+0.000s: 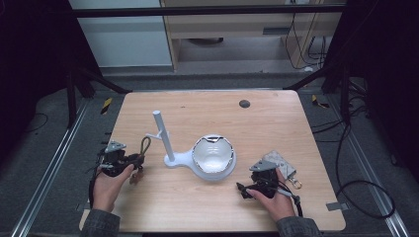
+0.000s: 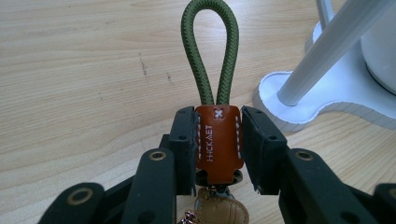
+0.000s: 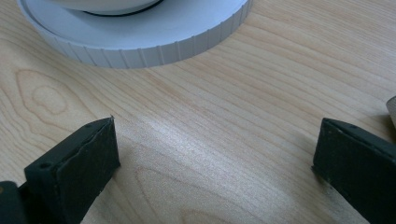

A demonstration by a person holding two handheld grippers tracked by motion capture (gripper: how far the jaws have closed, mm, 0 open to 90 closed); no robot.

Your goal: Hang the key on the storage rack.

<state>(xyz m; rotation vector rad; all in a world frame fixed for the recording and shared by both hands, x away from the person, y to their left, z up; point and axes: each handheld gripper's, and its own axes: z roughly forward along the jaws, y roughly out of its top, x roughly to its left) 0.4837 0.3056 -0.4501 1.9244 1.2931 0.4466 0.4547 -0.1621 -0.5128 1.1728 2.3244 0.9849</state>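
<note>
On the left side of the light wooden counter (image 1: pixel 276 148), the left claw (image 1: pixel 140 159) is held in the person's left hand (image 1: pixel 106 190). It is clamped on the brown leather tab (image 2: pixel 218 142) of a keychain with an olive-green braided cord loop (image 2: pixel 211 51), and the pads are pressed against both stitched edges of the tab. The loop is pointed away from the claw, towards the white plastic stand with an upright post and a short side peg (image 1: pixel 163 136). A tan leather charm (image 2: pixel 222 211) is seen hanging below the tab. Just right of the post, a white bowl with a glossy inside (image 1: pixel 212 153) is seated on the stand's round base. Further right, the right claw (image 1: pixel 242 189) is held low over the counter in the person's right hand (image 1: pixel 276 202), its jaws spread wide apart with bare wood between them. A grey patterned key pouch with a metal clasp (image 1: pixel 282 165) is lying just behind that hand.
</note>
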